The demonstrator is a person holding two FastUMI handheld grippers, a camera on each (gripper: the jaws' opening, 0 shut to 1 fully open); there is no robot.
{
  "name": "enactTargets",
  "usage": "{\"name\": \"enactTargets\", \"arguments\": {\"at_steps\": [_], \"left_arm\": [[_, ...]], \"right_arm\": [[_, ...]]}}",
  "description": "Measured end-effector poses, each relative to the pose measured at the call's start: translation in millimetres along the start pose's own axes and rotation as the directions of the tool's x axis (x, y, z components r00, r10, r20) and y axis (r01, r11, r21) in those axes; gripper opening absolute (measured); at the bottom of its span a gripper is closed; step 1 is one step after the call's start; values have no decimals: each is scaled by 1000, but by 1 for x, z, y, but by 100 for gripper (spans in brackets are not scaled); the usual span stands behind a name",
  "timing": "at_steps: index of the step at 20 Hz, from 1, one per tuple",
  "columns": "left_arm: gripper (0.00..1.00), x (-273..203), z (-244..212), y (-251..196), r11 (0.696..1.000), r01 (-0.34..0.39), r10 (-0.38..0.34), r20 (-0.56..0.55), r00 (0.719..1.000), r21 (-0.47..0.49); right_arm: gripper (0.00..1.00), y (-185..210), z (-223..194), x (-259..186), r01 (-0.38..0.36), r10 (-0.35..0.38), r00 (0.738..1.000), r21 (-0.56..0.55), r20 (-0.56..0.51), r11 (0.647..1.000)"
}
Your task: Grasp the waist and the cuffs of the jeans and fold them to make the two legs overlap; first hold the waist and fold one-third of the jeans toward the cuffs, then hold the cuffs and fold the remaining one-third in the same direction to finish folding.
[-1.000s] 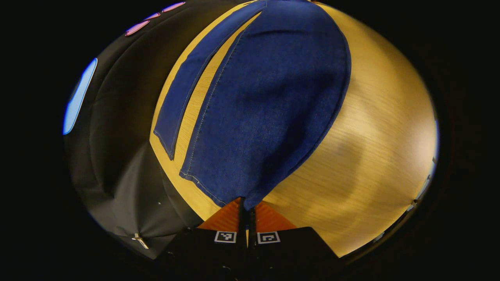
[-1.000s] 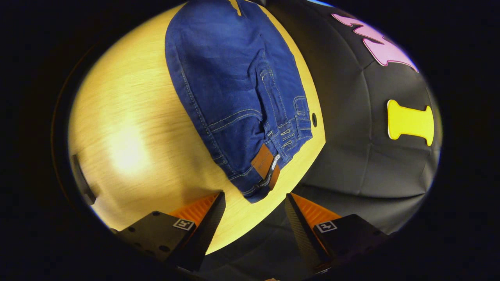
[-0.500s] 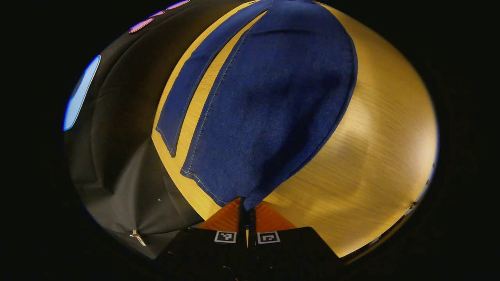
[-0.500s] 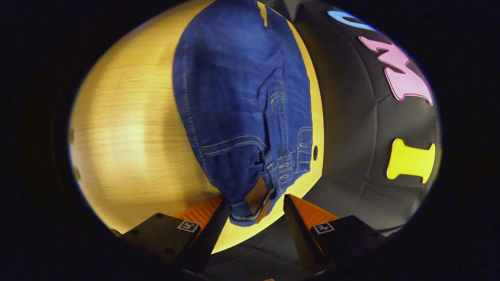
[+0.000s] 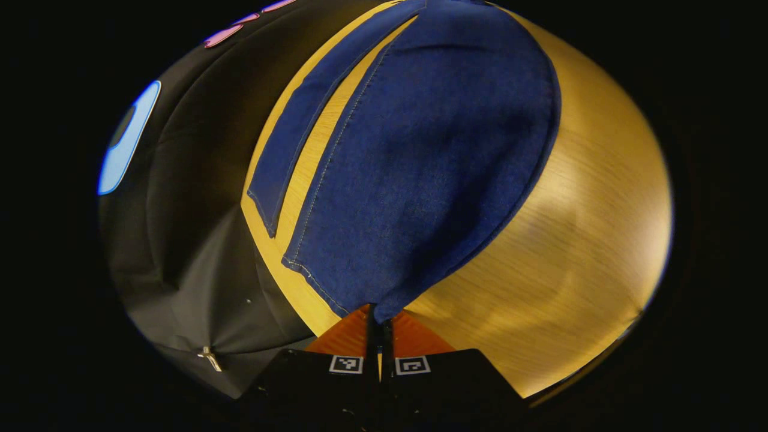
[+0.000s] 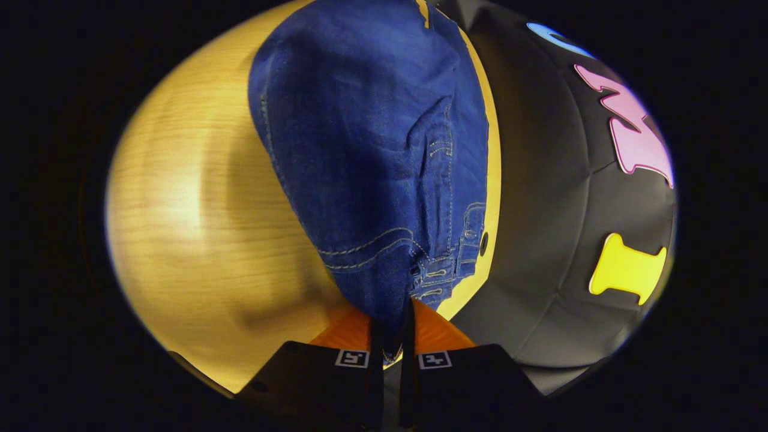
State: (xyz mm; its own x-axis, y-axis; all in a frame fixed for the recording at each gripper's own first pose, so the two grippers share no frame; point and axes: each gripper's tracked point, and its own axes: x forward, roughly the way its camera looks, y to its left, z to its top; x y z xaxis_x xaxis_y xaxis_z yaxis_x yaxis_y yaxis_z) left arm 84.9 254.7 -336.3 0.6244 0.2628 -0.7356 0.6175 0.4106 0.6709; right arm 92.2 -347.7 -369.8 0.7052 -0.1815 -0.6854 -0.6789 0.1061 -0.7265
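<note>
jeans (image 5: 420,162) between both grippers' fingers

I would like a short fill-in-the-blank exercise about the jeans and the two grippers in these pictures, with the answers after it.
1. The left gripper is shut on the ____ of one leg.
2. The right gripper is shut on the ____ of the jeans.
3. The jeans lie on a ____ table.
4. In the left gripper view, the two legs lie ____, with bare table between them.

Answers: cuff; waist; wooden; apart

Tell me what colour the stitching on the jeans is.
Pale, whitish thread on the blue jeans, clearest in the right gripper view.
</note>
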Motion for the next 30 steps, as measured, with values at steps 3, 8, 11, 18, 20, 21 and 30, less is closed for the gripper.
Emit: {"name": "enactTargets", "arguments": {"at_steps": [3,8,11,18,20,21,30], "left_arm": [[6,0,1,0,999,-51,51,2,999,-19],[5,-1,3,-1,996,-47,47,3,999,-80],[5,-4,6,-2,993,-17,18,7,1000,-116],[6,-7,13,2,955,31,-23,32,999,-294],[10,-14,20,14,913,65,-40,70,997,-404],[6,-20,23,21,889,99,-65,91,994,-448],[6,-57,77,127,637,349,-196,293,936,-688]], "right_arm": [[13,4,3,-2,-116,116,993,76,5,990],[8,7,12,-10,-199,198,980,41,14,979],[9,2,12,-12,-212,212,977,36,-2,977],[8,-52,20,-36,-222,223,975,87,0,971],[8,-74,24,-42,-214,214,977,142,10,967],[8,-87,27,-44,-211,212,977,174,17,962],[8,-172,40,-6,-261,255,965,397,68,880]]}}
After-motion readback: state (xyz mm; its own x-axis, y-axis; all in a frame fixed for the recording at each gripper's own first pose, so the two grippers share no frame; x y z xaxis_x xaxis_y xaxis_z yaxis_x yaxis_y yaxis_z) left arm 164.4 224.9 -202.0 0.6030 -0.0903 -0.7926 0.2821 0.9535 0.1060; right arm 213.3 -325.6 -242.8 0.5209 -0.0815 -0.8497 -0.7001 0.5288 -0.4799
